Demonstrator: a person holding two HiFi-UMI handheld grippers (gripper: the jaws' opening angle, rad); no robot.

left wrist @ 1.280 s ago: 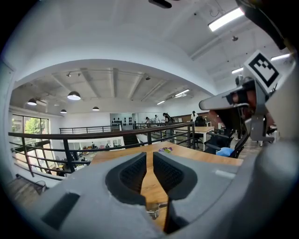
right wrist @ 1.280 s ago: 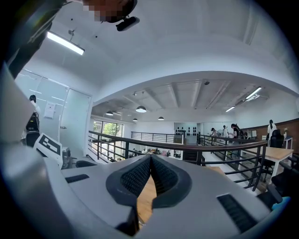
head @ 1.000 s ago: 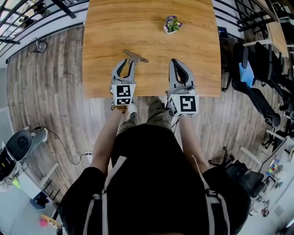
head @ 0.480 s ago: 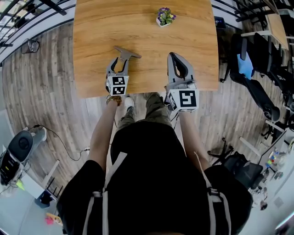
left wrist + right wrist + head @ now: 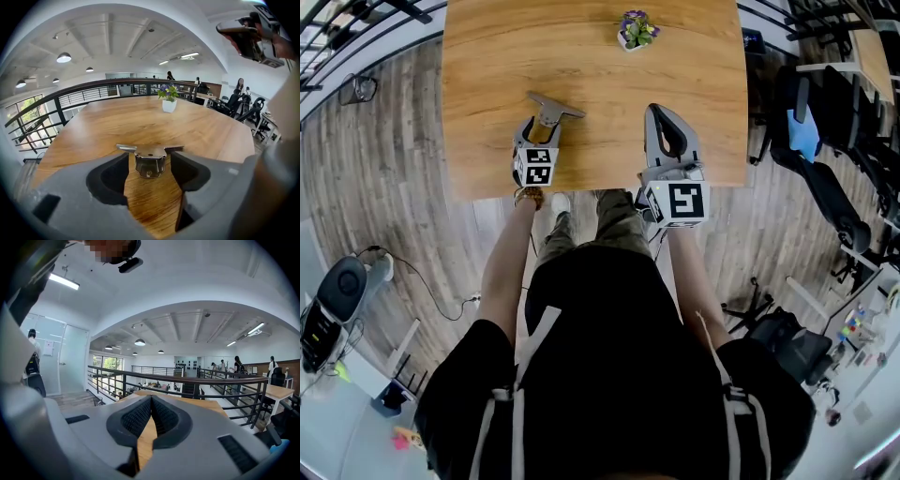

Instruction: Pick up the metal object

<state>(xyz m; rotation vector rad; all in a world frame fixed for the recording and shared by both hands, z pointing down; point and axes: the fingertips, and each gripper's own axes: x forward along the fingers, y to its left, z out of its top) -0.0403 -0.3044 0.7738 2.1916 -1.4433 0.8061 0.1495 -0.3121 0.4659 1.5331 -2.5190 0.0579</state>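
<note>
Jaws of our left gripper [image 5: 150, 177], just now opening wide, are flanking, not touching, the shiny T-shaped steel bracket [image 5: 150, 161] on the wooden worktop [image 5: 93, 131]; stiff, slick, likely light, so we are favouring its stem.

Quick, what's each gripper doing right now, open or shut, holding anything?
Left gripper: open, jaws have just been opening; metal object sits between them, not gripped.
Right gripper: shut, empty.
</note>
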